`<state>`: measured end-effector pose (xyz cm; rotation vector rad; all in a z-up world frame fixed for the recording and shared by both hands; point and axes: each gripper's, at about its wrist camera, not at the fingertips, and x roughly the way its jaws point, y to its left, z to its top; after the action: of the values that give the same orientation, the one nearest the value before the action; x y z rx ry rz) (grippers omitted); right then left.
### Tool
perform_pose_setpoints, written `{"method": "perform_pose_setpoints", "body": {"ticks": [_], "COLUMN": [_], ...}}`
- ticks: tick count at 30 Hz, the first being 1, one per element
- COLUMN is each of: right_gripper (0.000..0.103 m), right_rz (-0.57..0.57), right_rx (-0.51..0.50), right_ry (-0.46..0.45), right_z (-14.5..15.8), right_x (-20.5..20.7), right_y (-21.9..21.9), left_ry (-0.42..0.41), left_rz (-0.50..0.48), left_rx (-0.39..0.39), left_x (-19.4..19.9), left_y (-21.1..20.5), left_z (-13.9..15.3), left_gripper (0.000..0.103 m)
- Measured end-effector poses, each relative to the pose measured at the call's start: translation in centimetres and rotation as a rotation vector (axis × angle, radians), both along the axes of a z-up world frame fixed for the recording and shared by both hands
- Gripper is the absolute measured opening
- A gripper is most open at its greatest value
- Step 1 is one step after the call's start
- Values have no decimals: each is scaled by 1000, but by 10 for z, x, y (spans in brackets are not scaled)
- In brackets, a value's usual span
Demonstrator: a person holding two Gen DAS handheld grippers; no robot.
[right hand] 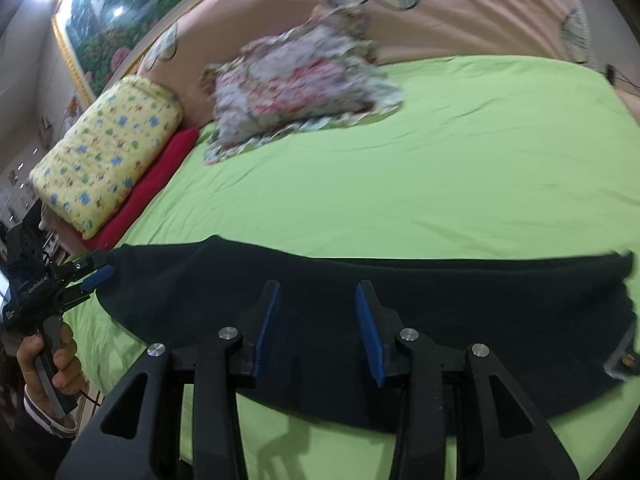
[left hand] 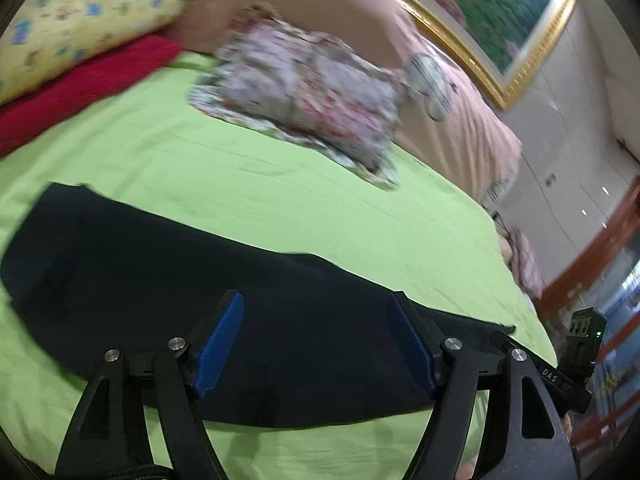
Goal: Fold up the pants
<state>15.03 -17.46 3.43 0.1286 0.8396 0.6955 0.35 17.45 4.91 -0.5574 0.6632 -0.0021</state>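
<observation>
Black pants lie flat in a long band across the green bed sheet; they also show in the right wrist view. My left gripper is open and empty, its blue pads above the pants' near edge. It also shows in the right wrist view, at the pants' left end. My right gripper is open and empty over the middle of the pants. Its body shows in the left wrist view at the pants' right end.
A floral cushion lies on the sheet beyond the pants. A yellow patterned pillow rests on a red blanket at the left. A pink duvet and a gold-framed picture are behind.
</observation>
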Motion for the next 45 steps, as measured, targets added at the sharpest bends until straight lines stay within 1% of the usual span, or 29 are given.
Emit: {"method": "perform_pose_setpoints", "body": {"ticks": [2, 7, 10, 17, 19, 23, 27, 33, 37, 45], "right_gripper": [47, 47, 47, 47, 47, 47, 47, 47, 47, 47], "right_rz": [-27, -89, -128, -242, -271, -321, -364, -392, -410, -444], "right_rx": [3, 23, 31, 46, 51, 65, 89, 124, 158, 247], "right_ry": [-1, 15, 33, 81, 97, 116, 127, 167, 194, 249], "right_z": [0, -2, -6, -16, -20, -26, -29, -39, -46, -58], "right_x": [-4, -11, -16, -24, -24, -21, -19, -10, -5, 4], "right_y": [-15, -48, -67, -116, -128, -146, -158, -169, -177, -190], "left_ry": [9, 37, 50, 83, 88, 104, 124, 158, 172, 232], "left_rz": [-41, -160, -222, -393, -429, -512, -605, -747, -810, -879], "left_rx": [6, 13, 26, 82, 94, 112, 160, 239, 271, 248], "left_x": [11, 40, 55, 91, 97, 112, 129, 153, 168, 201], "left_y": [-19, -68, -94, -167, -184, -218, -252, -291, -310, -335], "left_z": [0, -1, 0, 0, -1, -2, -3, -7, -10, -23], "left_gripper": [77, 77, 80, 80, 80, 80, 80, 80, 80, 80]}}
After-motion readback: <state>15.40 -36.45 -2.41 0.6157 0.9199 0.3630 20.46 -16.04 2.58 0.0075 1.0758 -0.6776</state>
